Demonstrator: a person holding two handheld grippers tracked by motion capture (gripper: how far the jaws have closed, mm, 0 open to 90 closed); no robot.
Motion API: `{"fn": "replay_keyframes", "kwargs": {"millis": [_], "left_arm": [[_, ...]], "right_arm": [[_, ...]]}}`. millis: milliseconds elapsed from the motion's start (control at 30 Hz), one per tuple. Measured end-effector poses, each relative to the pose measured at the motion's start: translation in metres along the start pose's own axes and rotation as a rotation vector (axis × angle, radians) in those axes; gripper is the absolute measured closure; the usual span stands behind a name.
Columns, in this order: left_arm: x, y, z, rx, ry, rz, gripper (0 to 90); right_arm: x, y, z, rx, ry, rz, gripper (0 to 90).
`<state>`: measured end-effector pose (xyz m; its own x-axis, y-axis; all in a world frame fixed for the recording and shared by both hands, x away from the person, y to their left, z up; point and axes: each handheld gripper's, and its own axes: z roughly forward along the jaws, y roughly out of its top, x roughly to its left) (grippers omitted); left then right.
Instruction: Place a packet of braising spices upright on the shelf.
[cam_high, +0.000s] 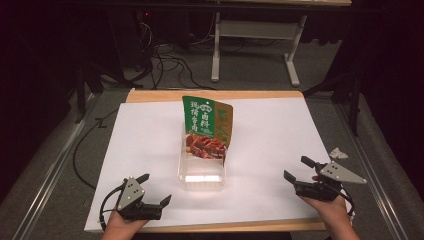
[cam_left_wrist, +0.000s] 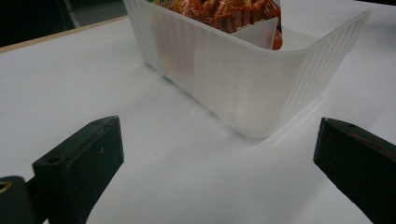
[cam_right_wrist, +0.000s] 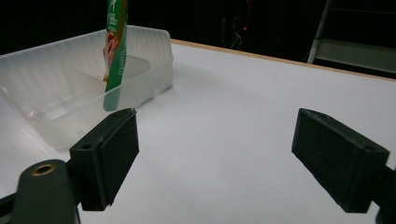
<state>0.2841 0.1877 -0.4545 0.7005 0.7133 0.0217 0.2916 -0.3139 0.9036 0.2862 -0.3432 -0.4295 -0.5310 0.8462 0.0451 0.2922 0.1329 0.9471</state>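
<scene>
Taking the clear plastic tub (cam_high: 202, 172) as the landmark, the left gripper (cam_high: 156, 189) is sitting near the table's front edge to the left of it, its jaws standing wide with nothing between them. The person's left hand (cam_high: 119, 227) is being cut off by the bottom of the high view. In the left gripper view the tub's (cam_left_wrist: 243, 88) near corner is showing just ahead of the jaws, apart from them, and its top is running out of frame.

The snack pouch (cam_high: 207, 126) is standing upright in the far end of the tub, leaning slightly; its lower part is blurring behind the cloudy wall, and its print is too small to read. In the right gripper view the pouch (cam_right_wrist: 114, 51) is showing edge-on, its top cut off.

To the right of the tub, well apart from it, the right gripper (cam_high: 295, 168) is resting over the white sheet (cam_high: 270, 135), jaws wide and empty. Beyond it, a small crumpled scrap (cam_high: 338, 153) is lying off the sheet, too blurred to identify.
</scene>
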Motion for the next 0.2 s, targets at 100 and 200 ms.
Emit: {"fn": "replay_keyframes", "kwargs": {"millis": [100,200], "left_arm": [[0.0006,0.0000,-0.0005,-0.001,0.001,0.000,2.0],[0.0006,-0.0001,-0.0017,-0.003,0.003,0.000,2.0]], "right_arm": [[-0.0003,-0.0001,0.0001,-0.001,-0.001,0.001,15.2],[-0.0012,0.0001,0.0006,-0.002,0.000,0.001,15.2]]}}
